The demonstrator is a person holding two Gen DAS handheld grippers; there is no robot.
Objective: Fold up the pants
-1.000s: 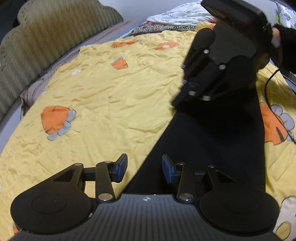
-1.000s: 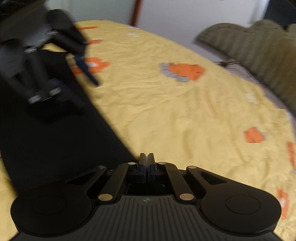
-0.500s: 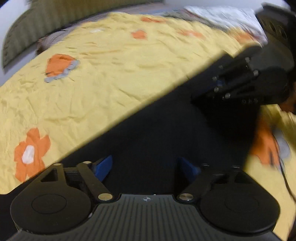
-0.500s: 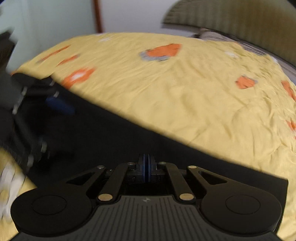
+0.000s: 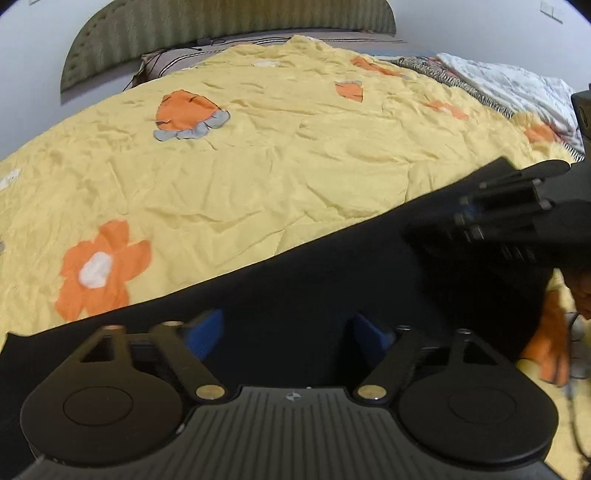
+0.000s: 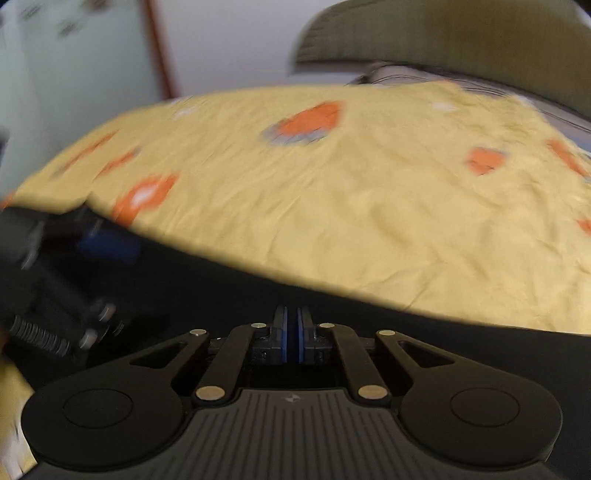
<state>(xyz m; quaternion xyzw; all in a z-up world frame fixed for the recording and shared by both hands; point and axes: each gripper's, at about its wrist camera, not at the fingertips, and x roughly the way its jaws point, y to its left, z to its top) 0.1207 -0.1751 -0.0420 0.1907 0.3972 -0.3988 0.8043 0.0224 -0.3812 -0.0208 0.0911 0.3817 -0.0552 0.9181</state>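
Black pants [image 5: 332,280] lie flat in a long strip across the yellow bedspread [image 5: 258,166]. My left gripper [image 5: 288,328] hovers over the near part of the pants. Its blue pads are wide apart and closing, with only the flat fabric beneath them. My right gripper [image 5: 469,212] is over the strip's right end. In the right wrist view the pants [image 6: 221,295] run under my right gripper [image 6: 293,332]. Its pads are almost together, parting by a thin slit, and nothing shows between them. The left gripper [image 6: 99,280] is blurred at the left edge.
A green padded headboard [image 5: 221,29] stands at the far end of the bed. A white patterned quilt [image 5: 517,85] is bunched at the far right. A person's hand [image 5: 583,291] and a cable [image 5: 572,406] are at the right edge.
Both grippers have rolled, so the pants now run crosswise in each view. The left jaws spread much wider than a second ago. The right pads now show a thin slit.
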